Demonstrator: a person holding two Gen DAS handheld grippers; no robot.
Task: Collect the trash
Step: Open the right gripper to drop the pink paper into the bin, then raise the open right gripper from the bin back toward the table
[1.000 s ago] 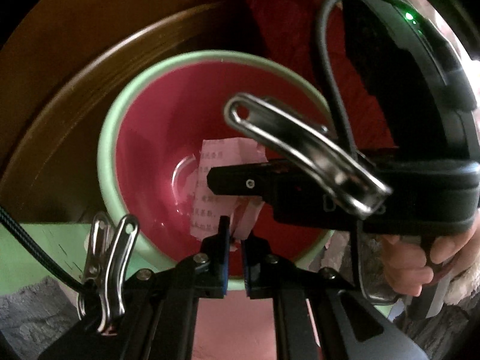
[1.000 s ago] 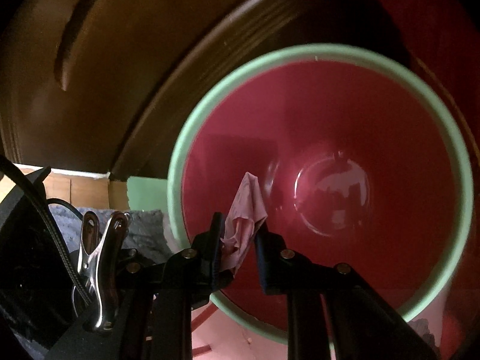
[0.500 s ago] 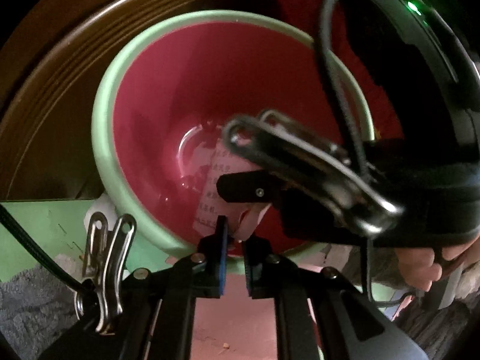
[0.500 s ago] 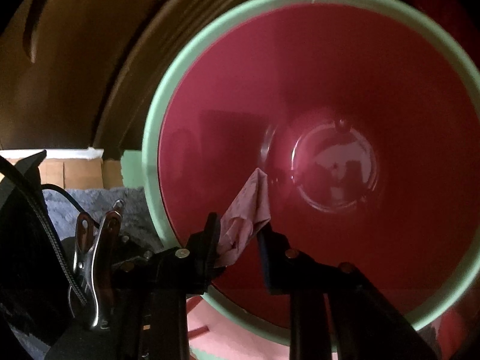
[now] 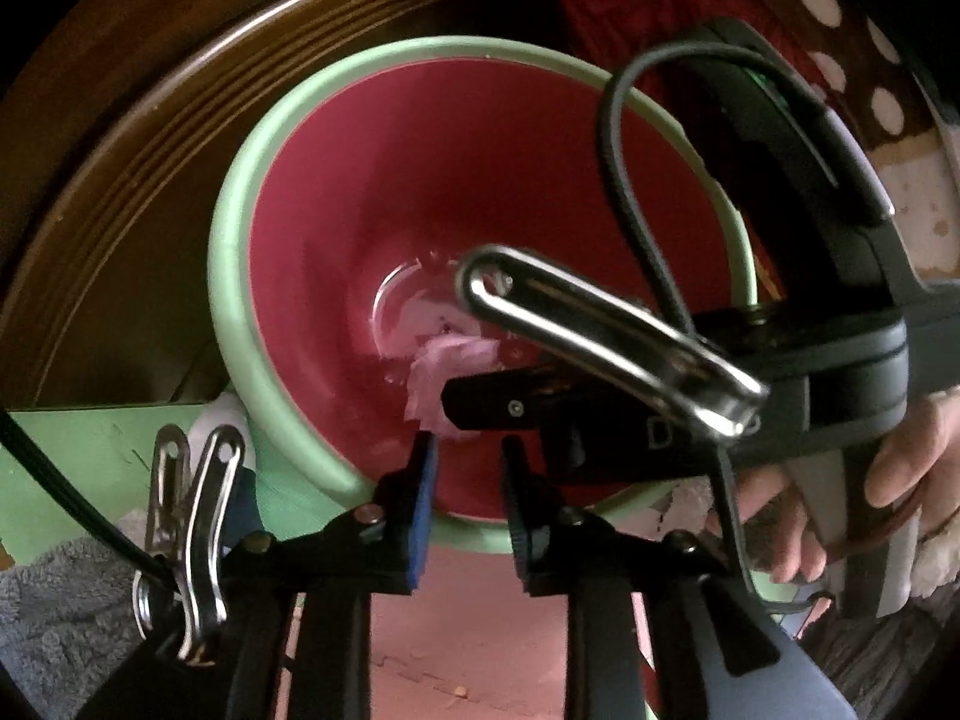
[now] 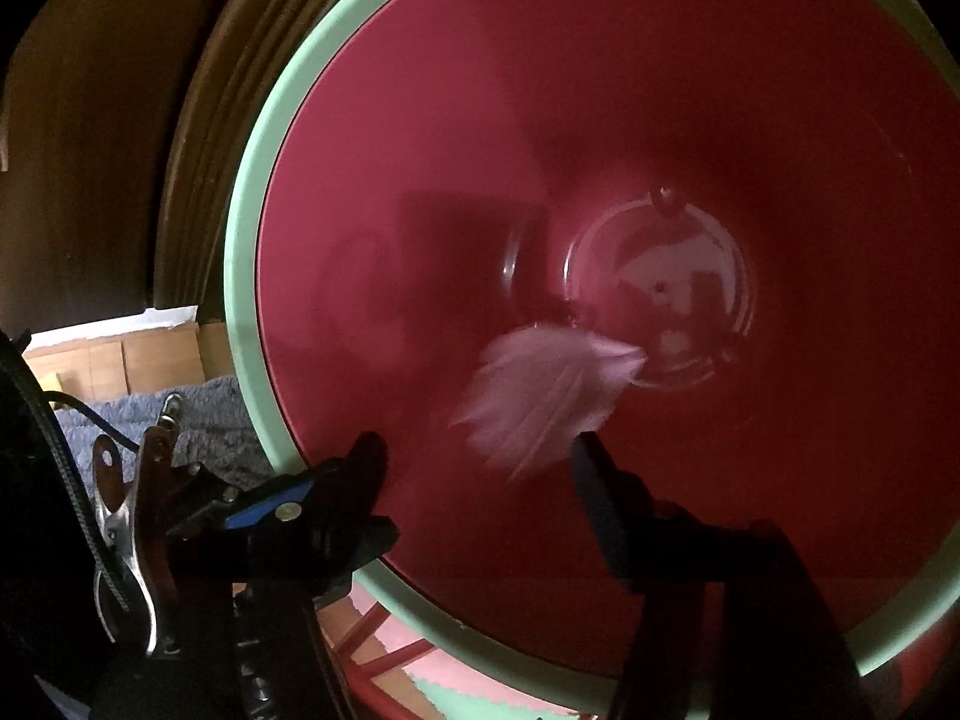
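Observation:
A red bin with a pale green rim [image 5: 240, 324] fills both views; its rim also shows in the right wrist view [image 6: 246, 276]. A crumpled pink-white paper scrap [image 6: 540, 390] is blurred in mid-fall inside the bin, beyond my right gripper's fingers. It also shows in the left wrist view [image 5: 444, 366]. My right gripper [image 6: 480, 456] is open and empty over the bin mouth; it also shows from the side in the left wrist view [image 5: 474, 405]. My left gripper [image 5: 468, 462] is open and empty at the bin's near rim.
A dark wooden round table edge [image 5: 150, 138] curves behind the bin. A grey towel [image 6: 198, 420] lies at the lower left. A green board [image 5: 78, 450] and pink floor mat [image 5: 468, 630] lie below. A red polka-dot cloth [image 5: 828, 6] hangs at upper right.
Both grippers opened and let go of their paper. The right one's scrap is falling into the bin. The left one's printed slip is gone from its fingers.

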